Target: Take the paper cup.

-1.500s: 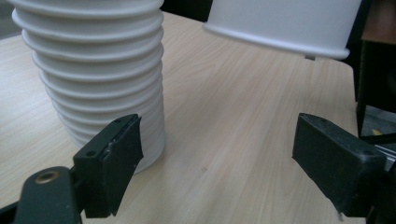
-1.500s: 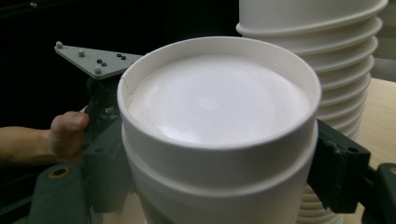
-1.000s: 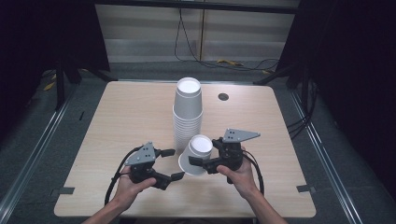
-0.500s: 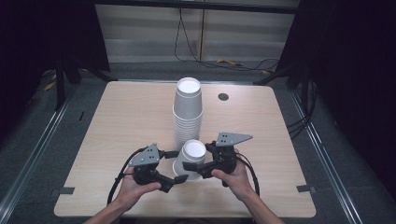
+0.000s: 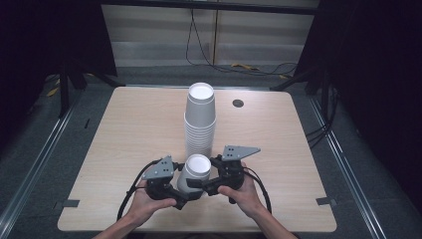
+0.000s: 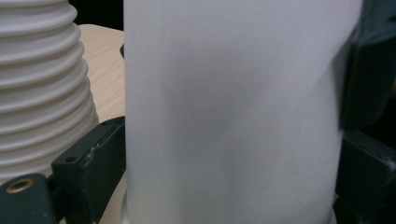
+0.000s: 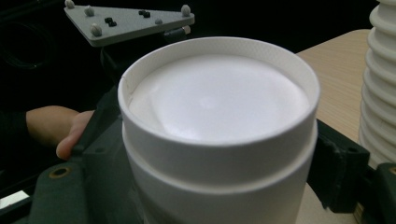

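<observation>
Both grippers are closed on the same small stack of white paper cups [image 5: 195, 172], near the front edge of the table [image 5: 124, 129]. The left gripper [image 5: 185, 195] clamps low on the cups' wall; in the left gripper view its black jaws sit flat against either side of the white wall [image 6: 233, 112]. The right gripper [image 5: 196, 183] holds higher up, and in the right gripper view its jaws flank the band just under the upturned base [image 7: 215, 100], where a seam shows one cup nested over another.

These cups look light and thin-walled, and I'd judge they would dent if squeezed hard. The paper is smooth and the wall tapers, so a loose grip could slide. The stiffest places to hold seem to be near the recessed base and the rolled rim; mid-wall is the soft part. With one gripper on each nested cup, a straight pull apart along the axis looks safest, not a twist.

The tall cup stack [image 5: 200, 119] stands just behind, near the table's middle, its ribbed rims close beside the jaws in both gripper views. It looks tippy, so any backward swing risks knocking it. There is bare tabletop to the left and right, a small dark disc [image 5: 238, 103] far back, and the front edge sits close under the person's hands.
</observation>
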### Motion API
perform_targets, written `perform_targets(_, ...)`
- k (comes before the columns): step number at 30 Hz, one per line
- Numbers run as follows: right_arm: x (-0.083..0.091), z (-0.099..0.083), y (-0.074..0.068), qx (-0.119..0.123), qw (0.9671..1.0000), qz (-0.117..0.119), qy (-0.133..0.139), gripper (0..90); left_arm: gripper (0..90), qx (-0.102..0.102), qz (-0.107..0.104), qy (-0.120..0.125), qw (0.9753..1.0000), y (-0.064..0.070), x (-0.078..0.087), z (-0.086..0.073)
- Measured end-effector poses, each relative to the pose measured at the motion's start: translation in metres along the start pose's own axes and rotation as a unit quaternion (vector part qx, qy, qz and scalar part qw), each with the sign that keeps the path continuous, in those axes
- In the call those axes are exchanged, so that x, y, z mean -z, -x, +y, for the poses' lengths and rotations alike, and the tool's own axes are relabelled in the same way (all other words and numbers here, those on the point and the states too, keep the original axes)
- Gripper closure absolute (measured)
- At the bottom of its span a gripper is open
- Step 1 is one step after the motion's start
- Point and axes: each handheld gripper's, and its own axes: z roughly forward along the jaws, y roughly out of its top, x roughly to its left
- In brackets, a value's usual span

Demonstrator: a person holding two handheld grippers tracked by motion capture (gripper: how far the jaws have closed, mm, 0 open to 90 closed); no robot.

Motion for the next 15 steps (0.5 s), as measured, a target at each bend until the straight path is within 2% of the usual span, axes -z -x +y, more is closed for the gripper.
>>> perform_targets(1, 0.0000, -0.0002, -0.0001, 0.000, 1.0000, 0.000, 0.001, 20.8, 11.1, -0.005, -0.002, -0.003, 1.0000, 0.0006, 0.0008, 0.0003)
perform_targets(3, 0.0003, -0.0012, 0.0002, -0.002, 1.0000, 0.001, 0.000, 20.6, 11.7, -0.008, -0.002, -0.004, 1.0000, 0.0008, 0.0009, 0.0006)
perform_targets(10, -0.0015, -0.0033, 0.0022, -0.008, 0.9999, 0.005, -0.004, 18.7, 13.5, -0.023, 0.001, -0.032, 0.9992, 0.0003, 0.0023, 0.0027)
perform_targets(11, -0.0026, -0.0040, 0.0025, -0.011, 0.9999, 0.002, -0.008, 14.4, 13.8, -0.026, 0.001, -0.036, 0.9990, 0.0001, 0.0022, 0.0027)
perform_targets(15, -0.0037, -0.0042, 0.0027, -0.017, 0.9996, -0.001, -0.021, 14.6, 14.4, -0.025, -0.005, -0.046, 0.9986, 0.0006, 0.0018, 0.0023)
